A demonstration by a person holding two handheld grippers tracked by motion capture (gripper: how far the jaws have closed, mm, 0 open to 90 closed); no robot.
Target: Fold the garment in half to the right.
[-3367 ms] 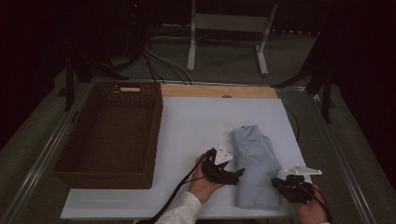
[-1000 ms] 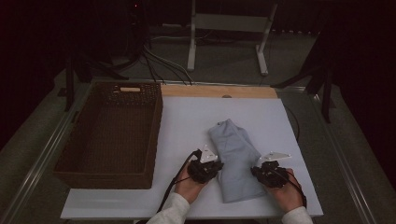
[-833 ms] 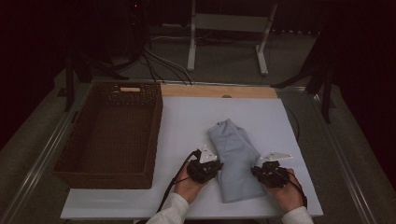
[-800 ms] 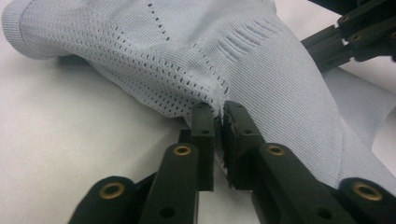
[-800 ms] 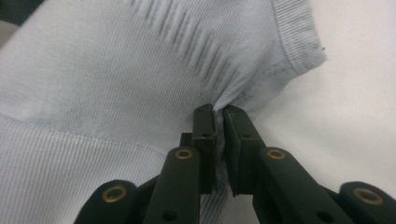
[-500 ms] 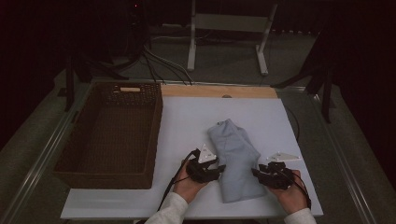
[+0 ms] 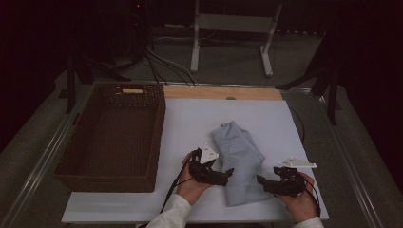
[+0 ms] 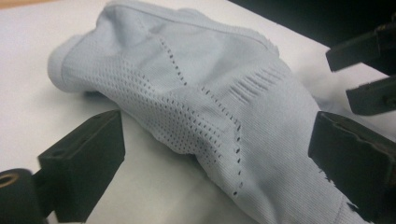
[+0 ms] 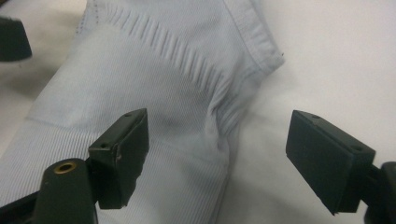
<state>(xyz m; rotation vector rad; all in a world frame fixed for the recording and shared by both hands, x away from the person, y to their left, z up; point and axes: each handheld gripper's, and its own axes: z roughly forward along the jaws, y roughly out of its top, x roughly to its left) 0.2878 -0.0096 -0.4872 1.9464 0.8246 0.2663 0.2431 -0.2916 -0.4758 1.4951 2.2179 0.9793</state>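
Note:
A folded pale grey knit garment lies on the white table top, its long side running from the middle toward the near edge. My left gripper sits at the garment's left edge, open, its jaws straddling the cloth without closing on it. My right gripper is at the garment's near right edge, also open, with the ribbed hem between its spread jaws. In the left gripper view the right gripper's jaw tips show at the far right.
A dark wicker basket stands on the left part of the table, empty inside. A wooden strip runs along the far edge. Cables and a metal stand lie on the floor beyond.
The garment has been shifted left and turned slightly since the earliest frame. Both hands have drawn a little toward the near edge and now hold the grippers open at its sides.

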